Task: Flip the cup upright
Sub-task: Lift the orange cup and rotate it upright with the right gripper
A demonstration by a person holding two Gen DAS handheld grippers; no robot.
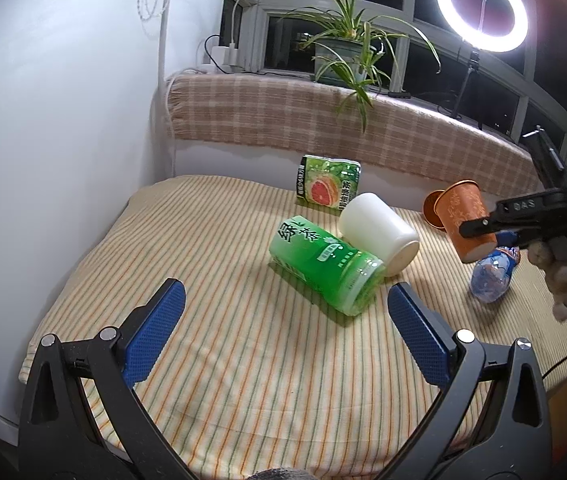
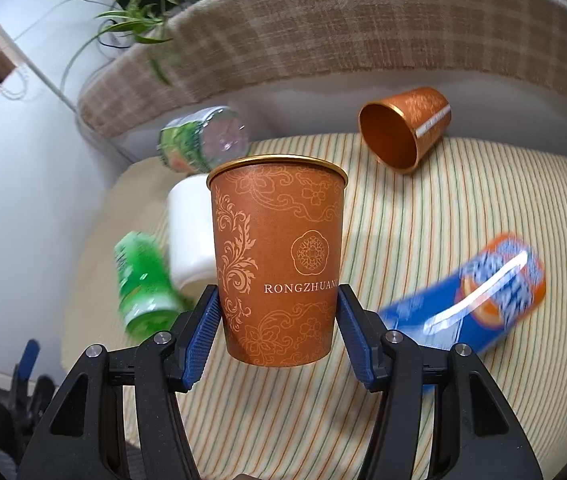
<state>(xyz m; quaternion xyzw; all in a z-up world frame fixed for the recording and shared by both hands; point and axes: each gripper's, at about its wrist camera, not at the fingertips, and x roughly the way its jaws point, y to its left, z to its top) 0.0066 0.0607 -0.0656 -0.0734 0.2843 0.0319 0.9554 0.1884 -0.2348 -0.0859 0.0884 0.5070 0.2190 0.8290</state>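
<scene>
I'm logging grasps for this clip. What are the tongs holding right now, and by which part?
The right tongs grip the orange paper cup by its lower side wall, one pad on each side. The left tongs are open and hold nothing.

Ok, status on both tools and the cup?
Right tool shut on orange cup, lifted, rim up. Left tool open, hovering. Green bottle, white cup lying nearby.

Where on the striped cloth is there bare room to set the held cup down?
Bare cloth lies in front of the green bottle, near the open left gripper. Crowded: white cup touching that bottle; blue bottle beside the right gripper holding the orange cup.
</scene>
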